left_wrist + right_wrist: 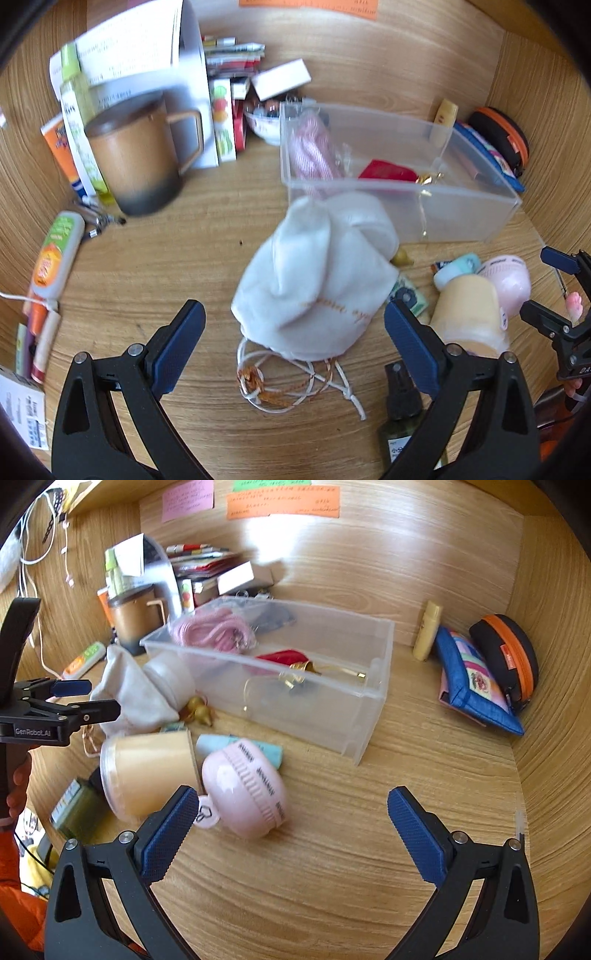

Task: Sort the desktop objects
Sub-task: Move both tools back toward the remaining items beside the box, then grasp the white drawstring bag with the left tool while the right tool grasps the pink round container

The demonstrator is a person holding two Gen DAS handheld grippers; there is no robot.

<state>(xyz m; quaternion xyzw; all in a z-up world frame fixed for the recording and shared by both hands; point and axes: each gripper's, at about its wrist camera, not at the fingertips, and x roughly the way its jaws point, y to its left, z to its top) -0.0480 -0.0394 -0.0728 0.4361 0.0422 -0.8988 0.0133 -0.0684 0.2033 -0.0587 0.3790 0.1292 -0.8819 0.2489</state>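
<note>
Left tool (pixel 294 347) released, jaws apart over the white pouch (pixel 317 280).
Pouch looks soft, light, floppy; pinch bunched cloth near the drawstring (pixel 295 384), beside the clear bin (pixel 461 218).

The pouch (pixel 317 273) lies before the bin (pixel 399 173), mug (pixel 136 155) to its left.

On the wooden desk (pixel 332 849) there is one clear plastic box (pixel 369 686), at centre of the right wrist frame. One white drawstring pouch (pixel 317 280) lies in the middle of the left wrist frame. There is one brown mug (pixel 136 155) at upper left, one pink round case (pixel 245 790), one cream jar (pixel 147 771), two zip pouches (pixel 476 679) at right, and three sticky notes (pixel 284 502) at top.
</note>
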